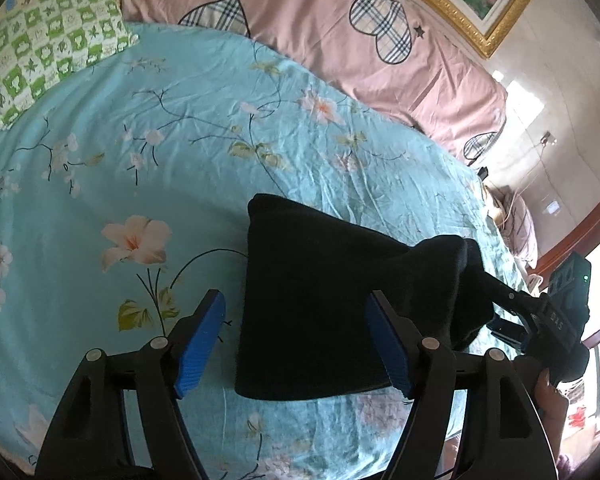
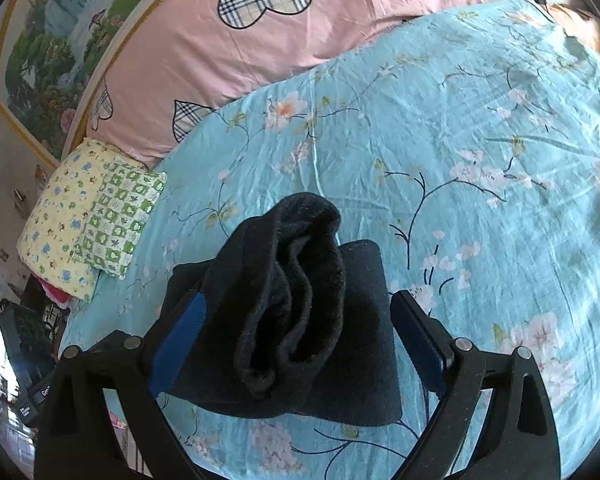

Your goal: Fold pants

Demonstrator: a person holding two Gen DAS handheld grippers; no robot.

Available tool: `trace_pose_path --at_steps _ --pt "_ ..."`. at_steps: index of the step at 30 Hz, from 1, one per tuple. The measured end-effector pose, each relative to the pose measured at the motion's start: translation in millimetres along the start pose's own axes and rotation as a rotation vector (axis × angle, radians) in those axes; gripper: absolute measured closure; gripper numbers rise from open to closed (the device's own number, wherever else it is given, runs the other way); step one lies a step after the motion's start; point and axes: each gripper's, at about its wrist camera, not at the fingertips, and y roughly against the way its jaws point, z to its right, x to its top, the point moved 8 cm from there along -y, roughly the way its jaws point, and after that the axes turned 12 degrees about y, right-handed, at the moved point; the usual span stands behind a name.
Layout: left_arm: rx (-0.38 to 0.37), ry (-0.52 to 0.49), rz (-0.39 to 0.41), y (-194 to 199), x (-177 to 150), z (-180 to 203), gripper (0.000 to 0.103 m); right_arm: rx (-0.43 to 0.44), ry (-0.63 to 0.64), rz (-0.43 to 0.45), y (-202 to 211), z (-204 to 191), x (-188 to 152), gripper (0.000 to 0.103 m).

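Left wrist view: the left gripper (image 1: 298,336) stands wide open, its blue pads (image 1: 202,344) well apart. The pants (image 1: 320,300), a dark folded bundle, lie on the blue sheet (image 1: 160,152). The pants' near left edge sits between the pads, closer to the right pad, which overlaps the cloth in this view; whether it touches I cannot tell. The left pad is clear of the pants, over bare sheet. Nothing is pinched. At the pants' far right end the right gripper (image 1: 512,312) reaches in; from here its fingers are mostly hidden by the cloth. Beyond the pants lie a pink quilt (image 1: 320,12) and a green pillow (image 1: 52,48).

Right wrist view: the right gripper (image 2: 298,332) is also spread wide. A thick rolled end of the pants (image 2: 296,312) rises between its blue pads (image 2: 180,340). The left pad lies against or just beside the roll; the right pad stands apart from it, next to the flat layer beneath. The pads do not squeeze the cloth. The pants rest on the sheet (image 2: 480,120), with the pillow (image 2: 112,220) to their left and the quilt (image 2: 260,40) beyond.
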Motion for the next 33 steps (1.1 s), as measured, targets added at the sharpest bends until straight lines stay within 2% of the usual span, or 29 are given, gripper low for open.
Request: trace_pose_path --at_steps 9,12,17,23,26,27,28,29,31,33 --pt "0.002 0.014 -0.069 -29.9 -1.5 -6.1 0.03 0.037 0.001 -0.013 -9.6 6.8 -9.6 0.01" --pt "0.003 0.016 -0.092 -40.8 -2.1 -8.4 0.03 0.046 -0.024 -0.04 -15.5 16.7 -18.8 0.02" --pt "-0.003 0.021 -0.125 -55.8 -3.5 -10.0 0.027 0.13 -0.12 -0.047 -20.0 33.7 -34.0 0.033" --pt "0.0 0.057 -0.163 -74.8 -6.3 -16.6 0.027 0.152 -0.109 -0.041 -17.1 30.0 -37.9 0.04" --pt "-0.019 0.084 -0.192 -83.1 -8.2 -18.3 0.035 0.156 -0.1 -0.034 -18.2 28.7 -37.4 0.042" --pt "-0.032 0.093 -0.2 -85.0 -9.3 -18.1 0.044 0.157 -0.097 -0.031 -18.2 28.1 -37.5 0.042" --pt "-0.039 0.101 -0.204 -85.9 -10.2 -17.3 0.045 0.161 -0.095 -0.028 -18.4 27.3 -37.6 0.043" --pt "-0.033 0.096 -0.195 -86.0 -9.8 -16.1 0.048 0.165 -0.094 -0.025 -18.0 27.3 -38.2 0.045" --pt "-0.047 0.072 -0.181 -83.0 -10.3 -8.9 0.064 0.182 -0.098 -0.018 -16.8 25.9 -38.6 0.048" --pt "-0.044 0.046 -0.166 -78.2 -10.1 -3.0 0.07 0.196 -0.095 -0.017 -16.2 23.2 -38.2 0.052"
